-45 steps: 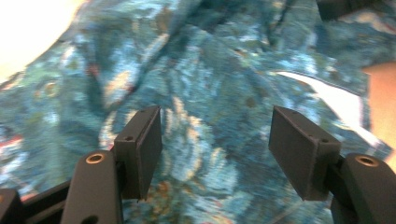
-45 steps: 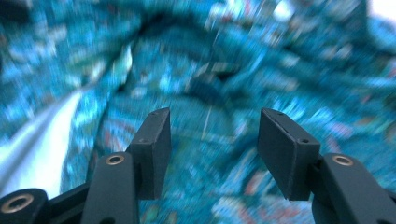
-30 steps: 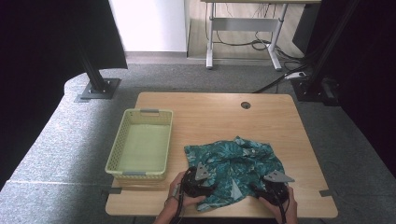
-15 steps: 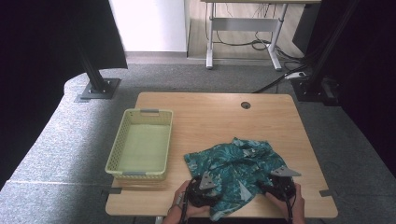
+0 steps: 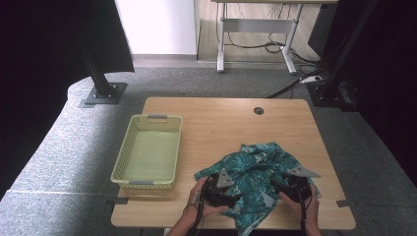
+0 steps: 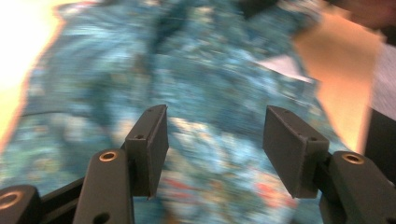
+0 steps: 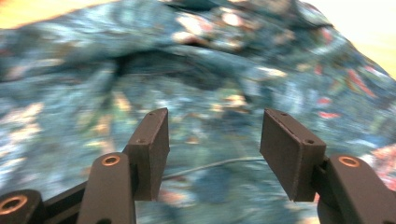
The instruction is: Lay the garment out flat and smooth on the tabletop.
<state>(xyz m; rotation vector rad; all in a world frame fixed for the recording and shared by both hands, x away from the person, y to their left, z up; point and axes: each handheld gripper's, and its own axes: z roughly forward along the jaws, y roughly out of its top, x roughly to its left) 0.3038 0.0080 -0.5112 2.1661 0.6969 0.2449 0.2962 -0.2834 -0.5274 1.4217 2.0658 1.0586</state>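
Evenly lit overhead; both gripper views motion-blurred.

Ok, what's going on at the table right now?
A person works a crumpled teal patterned shirt at the near edge of the table with a gripper in each hand. The left gripper and right gripper both hover over the cloth, jaws apart, nothing pinched; the left jaws have just been opening. A green basket sits empty to the left.

grey carpet (image 5: 64, 162); white wall (image 5: 157, 27); desk frame (image 5: 255, 32) behind

teal patterned shirt (image 5: 255, 172), seemingly floral, pale-green basket (image 5: 147, 156)
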